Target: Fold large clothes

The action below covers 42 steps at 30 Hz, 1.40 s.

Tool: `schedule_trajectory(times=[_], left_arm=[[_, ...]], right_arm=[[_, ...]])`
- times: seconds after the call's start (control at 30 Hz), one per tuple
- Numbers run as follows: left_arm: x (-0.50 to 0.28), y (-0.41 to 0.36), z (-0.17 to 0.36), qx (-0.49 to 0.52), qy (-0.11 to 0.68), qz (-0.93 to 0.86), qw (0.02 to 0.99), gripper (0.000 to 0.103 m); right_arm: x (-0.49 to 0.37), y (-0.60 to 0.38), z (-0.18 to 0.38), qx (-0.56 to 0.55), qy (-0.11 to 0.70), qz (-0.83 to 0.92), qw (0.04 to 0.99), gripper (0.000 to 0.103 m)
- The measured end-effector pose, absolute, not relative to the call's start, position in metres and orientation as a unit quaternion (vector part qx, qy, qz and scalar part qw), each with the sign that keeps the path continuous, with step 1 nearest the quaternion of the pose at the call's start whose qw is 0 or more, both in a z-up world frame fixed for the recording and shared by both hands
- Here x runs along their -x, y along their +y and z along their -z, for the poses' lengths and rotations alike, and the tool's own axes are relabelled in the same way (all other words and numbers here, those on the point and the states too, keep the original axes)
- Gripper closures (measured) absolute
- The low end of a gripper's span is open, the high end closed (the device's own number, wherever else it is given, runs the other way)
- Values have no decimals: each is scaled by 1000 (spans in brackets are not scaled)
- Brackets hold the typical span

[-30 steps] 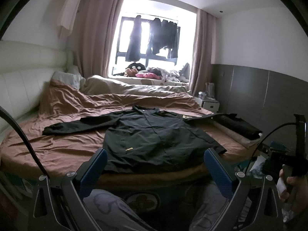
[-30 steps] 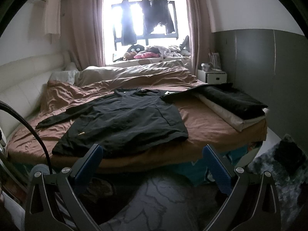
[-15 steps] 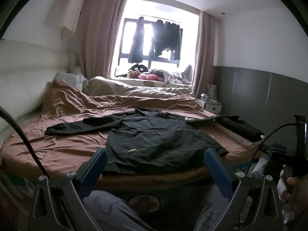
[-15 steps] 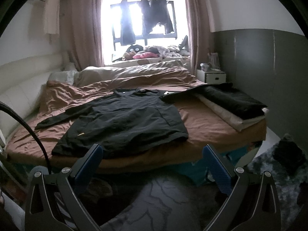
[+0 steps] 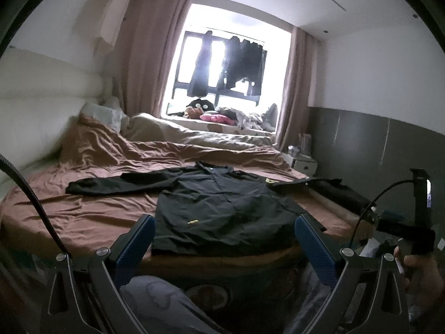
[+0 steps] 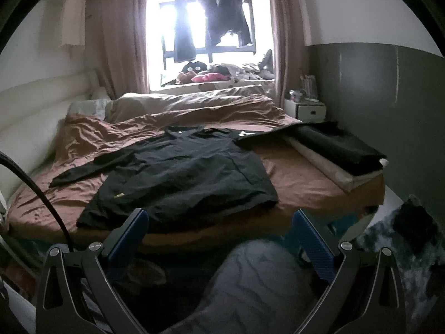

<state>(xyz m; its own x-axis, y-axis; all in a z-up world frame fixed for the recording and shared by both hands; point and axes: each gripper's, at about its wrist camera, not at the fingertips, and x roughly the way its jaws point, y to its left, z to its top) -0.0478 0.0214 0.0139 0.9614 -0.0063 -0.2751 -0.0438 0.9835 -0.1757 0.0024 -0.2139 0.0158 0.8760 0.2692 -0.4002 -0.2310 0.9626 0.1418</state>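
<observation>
The black shirt (image 5: 222, 208) lies spread flat, sleeves out, on the bed (image 5: 83, 217). My left hand-held gripper (image 5: 224, 236) and right hand-held gripper (image 6: 219, 233) are both spread wide, empty, short of the bed's near edge.

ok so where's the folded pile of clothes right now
In the right wrist view the folded pile sits on the bed's right edge, right of the spread black jacket and near the white nightstand.
</observation>
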Motion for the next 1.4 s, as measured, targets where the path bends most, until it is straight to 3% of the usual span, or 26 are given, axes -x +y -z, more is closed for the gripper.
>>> schedule_trajectory(times=[0.43, 1.03, 1.33, 1.4], left_arm=[[44, 78, -20, 134, 138, -52, 980, 2], [-49, 153, 3, 171, 193, -105, 961, 2], [-120, 198, 31, 194, 236, -113, 945, 6], [-141, 212, 43, 206, 257, -111, 938, 15]], right_arm=[[-32, -181, -36, -19, 211, -189, 959, 0], [-174, -138, -25, -2, 232, -259, 937, 0], [-256, -90, -28, 52, 215, -302, 927, 0], [-278, -78, -27, 70, 215, -301, 927, 0]])
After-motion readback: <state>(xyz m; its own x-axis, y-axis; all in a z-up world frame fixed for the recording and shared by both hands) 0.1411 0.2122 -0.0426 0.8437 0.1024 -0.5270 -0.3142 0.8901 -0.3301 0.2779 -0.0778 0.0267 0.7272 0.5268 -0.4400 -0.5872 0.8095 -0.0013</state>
